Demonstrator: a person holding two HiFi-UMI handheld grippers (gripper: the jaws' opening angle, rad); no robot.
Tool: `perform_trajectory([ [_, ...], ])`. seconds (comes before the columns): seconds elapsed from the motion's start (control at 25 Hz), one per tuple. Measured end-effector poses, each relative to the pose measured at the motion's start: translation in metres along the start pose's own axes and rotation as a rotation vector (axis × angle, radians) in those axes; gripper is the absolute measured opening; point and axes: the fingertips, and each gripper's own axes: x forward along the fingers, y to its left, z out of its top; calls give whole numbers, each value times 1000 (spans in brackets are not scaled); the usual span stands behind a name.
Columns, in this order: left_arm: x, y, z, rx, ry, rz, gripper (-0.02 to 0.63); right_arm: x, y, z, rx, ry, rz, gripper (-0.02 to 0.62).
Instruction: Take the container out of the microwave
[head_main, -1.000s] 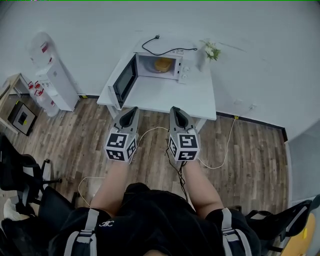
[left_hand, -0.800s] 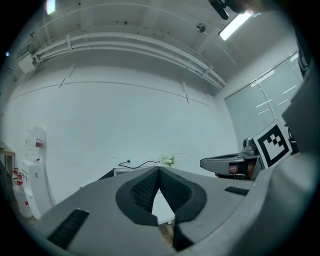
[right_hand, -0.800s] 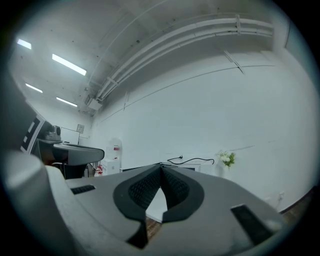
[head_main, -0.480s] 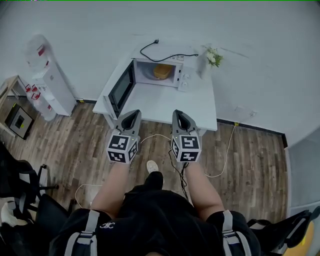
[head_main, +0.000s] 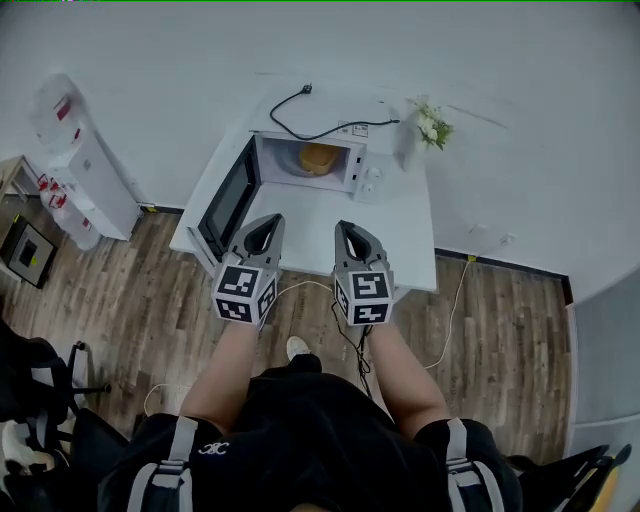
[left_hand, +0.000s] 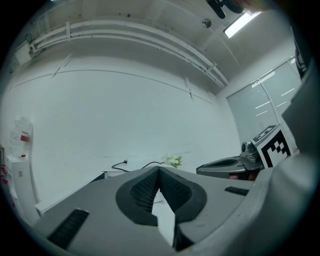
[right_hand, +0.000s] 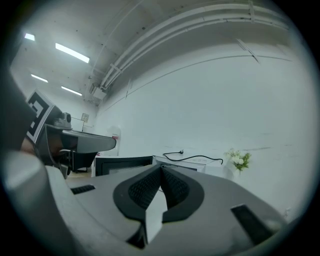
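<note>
White table (head_main: 400, 225): boxy microwave (head_main: 368, 172), round orange container (head_main: 318, 157) inside; left gripper (head_main: 268, 220), right gripper (head_main: 346, 226) jaws together.

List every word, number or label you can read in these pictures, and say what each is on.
No text can be read.
Water dispenser: red labels, too small to read.
Microwave: sticker on top, too blurred to read.
Shirt logo: too small to read.
Cubes on left gripper and right gripper: square markers only, no words.
</note>
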Motion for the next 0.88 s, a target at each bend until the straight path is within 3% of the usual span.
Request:
perform_trajectory([
  [0.6, 165, 105, -27, -28, 43, -13, 6, 205, -48, -23, -94, 105, 73, 2],
  [0.88, 203, 133, -53, -49, 70, -8, 6, 266, -65, -74, -263, 232, 55, 3],
])
